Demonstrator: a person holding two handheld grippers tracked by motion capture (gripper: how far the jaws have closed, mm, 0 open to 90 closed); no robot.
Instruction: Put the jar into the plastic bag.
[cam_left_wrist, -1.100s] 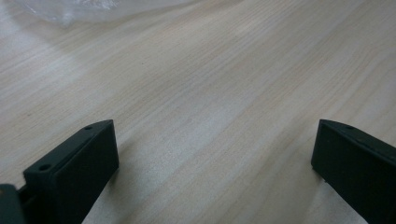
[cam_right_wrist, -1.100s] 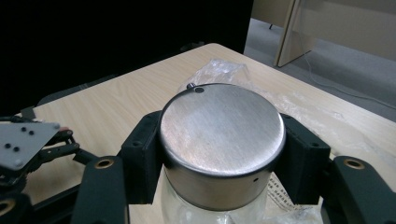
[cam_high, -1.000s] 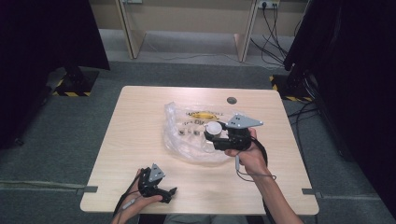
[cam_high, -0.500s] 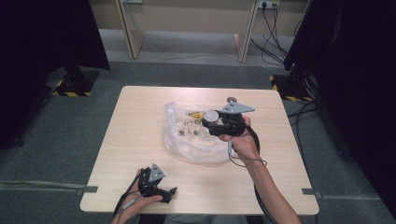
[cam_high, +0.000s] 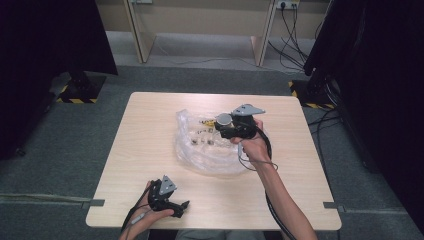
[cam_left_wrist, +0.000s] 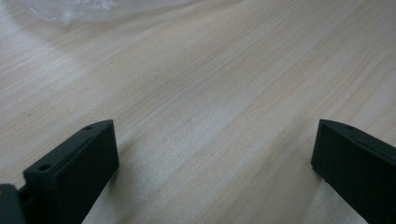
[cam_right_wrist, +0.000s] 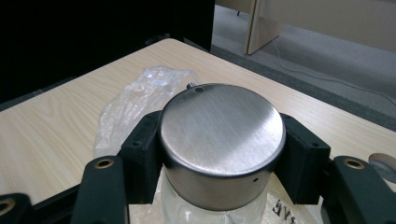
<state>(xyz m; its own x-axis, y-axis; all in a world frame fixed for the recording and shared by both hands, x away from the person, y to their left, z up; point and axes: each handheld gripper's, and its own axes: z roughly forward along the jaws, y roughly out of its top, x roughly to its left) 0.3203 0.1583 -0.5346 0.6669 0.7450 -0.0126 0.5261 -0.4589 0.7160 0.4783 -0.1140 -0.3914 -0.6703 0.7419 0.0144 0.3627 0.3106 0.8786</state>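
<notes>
One pale wooden table (cam_high: 150, 150) on grey carpet (cam_high: 60, 130)

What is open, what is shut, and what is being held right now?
Left gripper: jaws wide open, nothing between them, low over the table.
Right gripper: jaws shut on the jar.
Jar: held up, metal lid on.
Plastic bag: crumpled, lying flat, small parts inside.
</notes>
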